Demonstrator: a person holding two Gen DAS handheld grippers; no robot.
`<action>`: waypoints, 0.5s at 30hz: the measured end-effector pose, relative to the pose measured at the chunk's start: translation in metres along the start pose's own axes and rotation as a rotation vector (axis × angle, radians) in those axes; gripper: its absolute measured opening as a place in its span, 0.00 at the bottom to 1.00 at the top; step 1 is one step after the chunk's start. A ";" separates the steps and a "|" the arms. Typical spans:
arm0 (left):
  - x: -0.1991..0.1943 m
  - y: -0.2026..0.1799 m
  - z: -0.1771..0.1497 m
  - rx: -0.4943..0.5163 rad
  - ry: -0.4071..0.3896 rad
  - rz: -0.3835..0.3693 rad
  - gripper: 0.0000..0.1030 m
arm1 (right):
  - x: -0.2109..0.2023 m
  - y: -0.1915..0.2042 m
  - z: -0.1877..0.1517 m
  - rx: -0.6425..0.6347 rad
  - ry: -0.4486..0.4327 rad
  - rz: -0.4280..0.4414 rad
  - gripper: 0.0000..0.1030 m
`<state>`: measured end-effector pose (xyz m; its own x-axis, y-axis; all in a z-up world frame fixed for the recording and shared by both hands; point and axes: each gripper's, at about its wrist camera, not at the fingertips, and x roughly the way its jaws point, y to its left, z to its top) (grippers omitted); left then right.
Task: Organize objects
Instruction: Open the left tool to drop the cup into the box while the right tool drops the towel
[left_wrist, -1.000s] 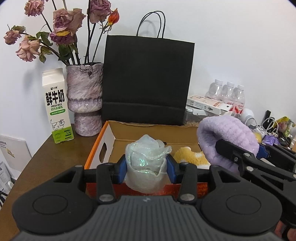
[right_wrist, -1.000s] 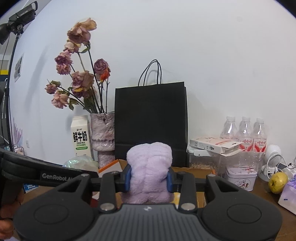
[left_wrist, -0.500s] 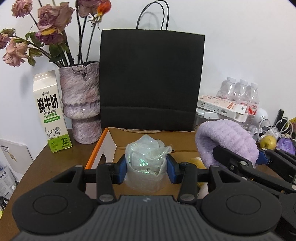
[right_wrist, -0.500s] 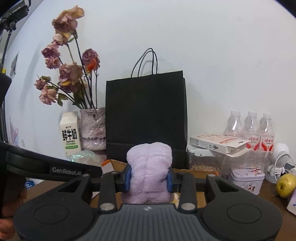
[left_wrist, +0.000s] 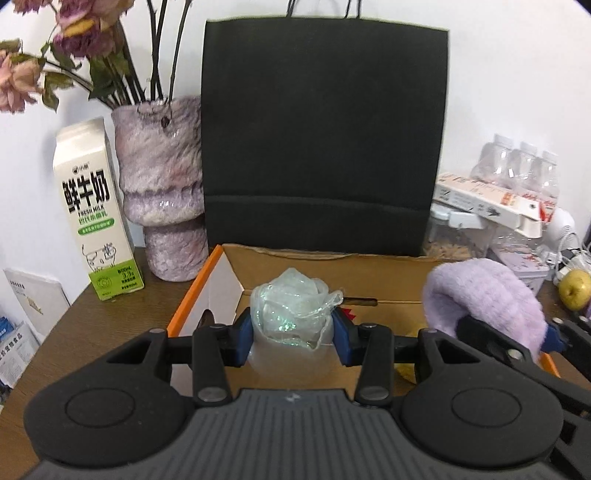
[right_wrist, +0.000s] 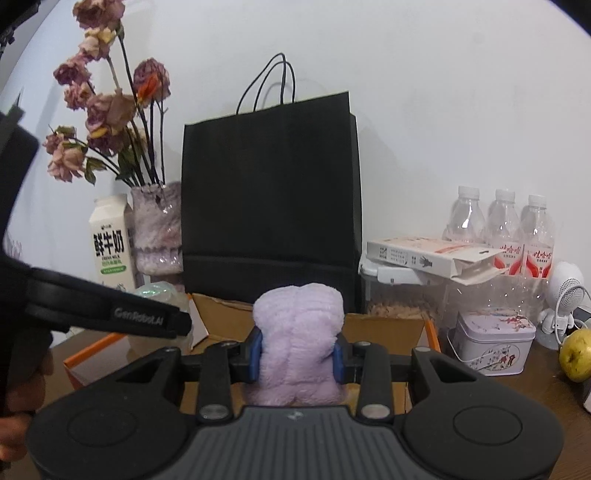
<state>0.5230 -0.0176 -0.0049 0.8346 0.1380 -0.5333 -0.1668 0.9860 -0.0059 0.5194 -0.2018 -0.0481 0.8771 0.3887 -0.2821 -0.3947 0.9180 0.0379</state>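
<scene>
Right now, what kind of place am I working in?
Probably a cluttered desk at home or in an office, against a white wall: a vase of dried roses, a fresh milk carton, a black paper bag and an open cardboard box.

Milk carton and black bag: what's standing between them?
A furry purple vase of dried roses stands between the milk carton and black bag, in both views.

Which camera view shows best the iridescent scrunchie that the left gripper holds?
The left wrist view. There the iridescent scrunchie sits centered and sharp in the left gripper, above the cardboard box. The right wrist view shows only a small pale piece of it, behind the left gripper's black body.
</scene>
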 end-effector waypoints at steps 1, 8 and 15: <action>0.003 0.000 -0.001 -0.003 0.004 0.007 0.43 | 0.002 0.000 -0.002 -0.003 0.007 -0.005 0.33; 0.014 0.003 -0.007 0.005 0.010 0.030 0.47 | 0.013 -0.002 -0.009 -0.010 0.045 -0.038 0.34; 0.000 0.013 -0.009 0.014 -0.058 0.072 1.00 | 0.011 -0.003 -0.011 -0.004 0.043 -0.031 0.86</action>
<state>0.5158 -0.0061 -0.0123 0.8500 0.2134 -0.4817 -0.2205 0.9745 0.0426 0.5277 -0.2013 -0.0615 0.8765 0.3560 -0.3239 -0.3683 0.9294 0.0250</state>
